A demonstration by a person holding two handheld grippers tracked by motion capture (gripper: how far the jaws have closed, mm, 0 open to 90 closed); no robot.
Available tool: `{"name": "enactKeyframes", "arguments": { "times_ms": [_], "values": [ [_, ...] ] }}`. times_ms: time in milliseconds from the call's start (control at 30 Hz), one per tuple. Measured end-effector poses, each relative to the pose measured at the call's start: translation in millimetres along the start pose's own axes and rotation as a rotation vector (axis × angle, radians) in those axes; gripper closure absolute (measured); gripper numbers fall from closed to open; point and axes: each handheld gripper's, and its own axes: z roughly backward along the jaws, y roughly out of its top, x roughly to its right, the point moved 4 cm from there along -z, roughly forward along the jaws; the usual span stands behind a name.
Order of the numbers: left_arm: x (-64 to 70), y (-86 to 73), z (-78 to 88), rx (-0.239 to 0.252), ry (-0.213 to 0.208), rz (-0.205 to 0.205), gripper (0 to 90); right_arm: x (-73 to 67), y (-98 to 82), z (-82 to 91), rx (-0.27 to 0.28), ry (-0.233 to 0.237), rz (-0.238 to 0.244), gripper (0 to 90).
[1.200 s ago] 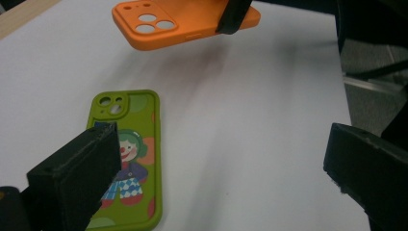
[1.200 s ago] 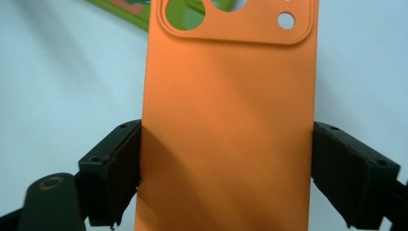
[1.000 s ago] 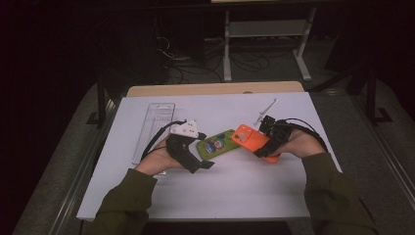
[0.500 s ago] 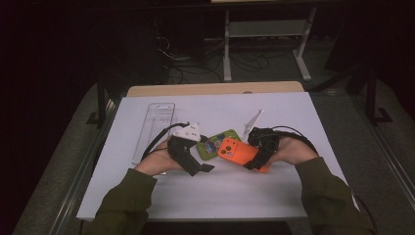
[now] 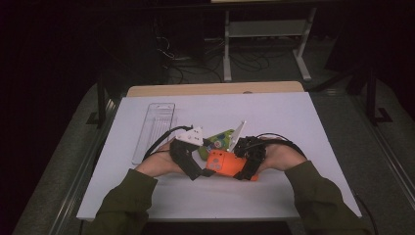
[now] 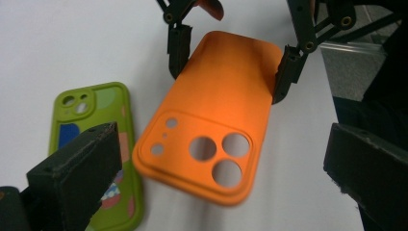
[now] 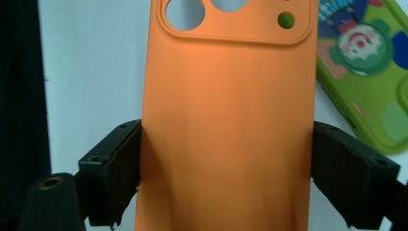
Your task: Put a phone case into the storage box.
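High view: the orange case [image 5: 221, 162] is partly covered by the right gripper [image 5: 244, 161], and most of the green case [image 5: 219, 140] lies under the left gripper [image 5: 188, 147]; its pattern is too small to read. Left gripper view: the green case's lower end is hidden behind the near jaw, the orange case's nearest corner is blurred, and both near jaws run off the frame. Right gripper view: the orange case is cut off at top and bottom, its camera holes only partly shown; the green case is cropped at the right edge.
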Motion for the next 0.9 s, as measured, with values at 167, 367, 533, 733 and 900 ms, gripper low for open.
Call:
{"name": "enactKeyframes", "arguments": {
  "times_ms": [167,367,533,733,900],
  "values": [
    [3.6,-1.6,-6.1,-0.028,-0.014,-0.034,0.0,-6.9,6.7,-2.0,0.009,0.008,0.042,15.2],
    [8.7,-3.6,-13.6,-0.069,-0.058,-0.062,0.0,-16.3,15.0,-2.8,0.023,0.024,0.101,15.2],
    [13.2,-5.5,-19.0,-0.092,-0.085,-0.085,0.0,-21.5,19.9,-2.4,0.032,0.032,0.122,15.2],
    [16.2,-8.3,-27.2,-0.14,-0.101,-0.111,0.0,-23.5,22.0,-1.8,0.045,0.04,0.142,15.2],
    [19.4,-9.7,-32.6,-0.16,-0.109,-0.092,0.5,-25.4,22.1,0.6,0.058,0.044,0.159,15.1]
  ]
}}
